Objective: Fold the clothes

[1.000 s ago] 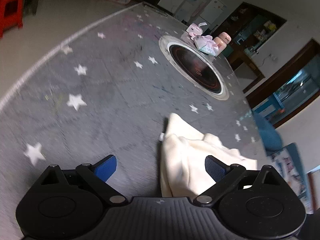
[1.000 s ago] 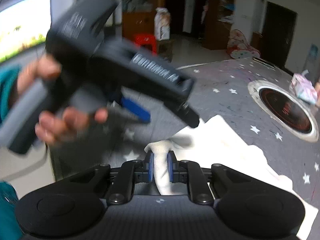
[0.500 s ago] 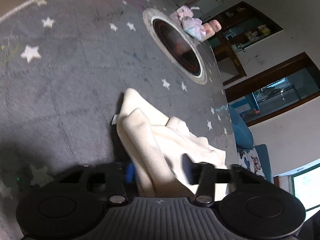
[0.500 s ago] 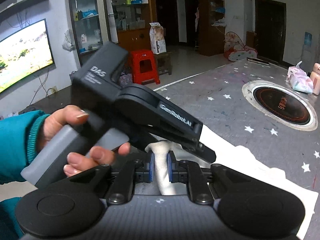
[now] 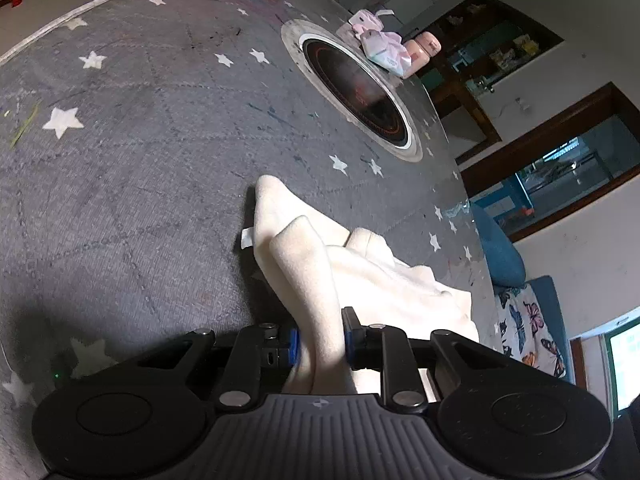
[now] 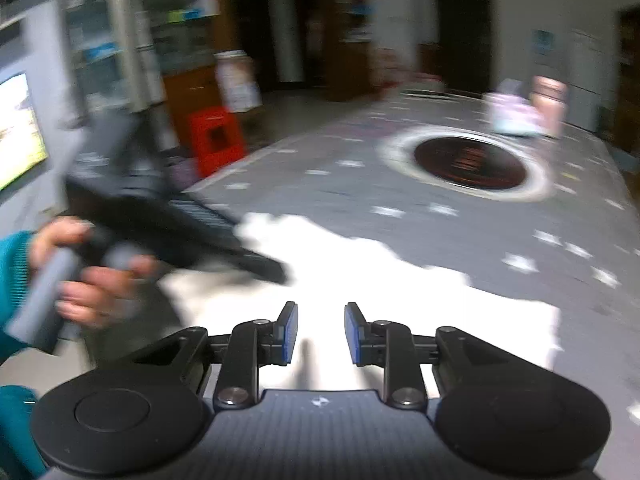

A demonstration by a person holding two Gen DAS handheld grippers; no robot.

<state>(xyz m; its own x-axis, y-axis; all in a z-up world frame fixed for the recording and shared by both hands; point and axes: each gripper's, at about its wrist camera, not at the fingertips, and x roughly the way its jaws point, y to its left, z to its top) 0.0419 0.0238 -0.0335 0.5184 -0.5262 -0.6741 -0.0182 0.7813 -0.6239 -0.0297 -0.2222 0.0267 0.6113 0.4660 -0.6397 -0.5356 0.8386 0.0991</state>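
A cream fleece garment (image 5: 360,264) lies crumpled on the grey star-patterned table cover (image 5: 140,140). My left gripper (image 5: 320,342) is shut on a raised fold of the garment, which stands up between its blue pads. In the right wrist view, which is blurred, the garment (image 6: 360,276) spreads white across the table. My right gripper (image 6: 321,334) is open and empty above it, jaws a little apart. The left gripper body (image 6: 176,224) and the hand holding it show at the left of that view.
A round inset hob (image 5: 360,92) sits in the table beyond the garment, with pink tissue packs (image 5: 380,46) and a pink jar (image 5: 426,46) behind it. The table's edge curves at the left. A red stool (image 6: 216,140) stands on the floor.
My left gripper closed on a fold of the garment. My right gripper let go of the cloth it was pinching and opened, and it is moving.
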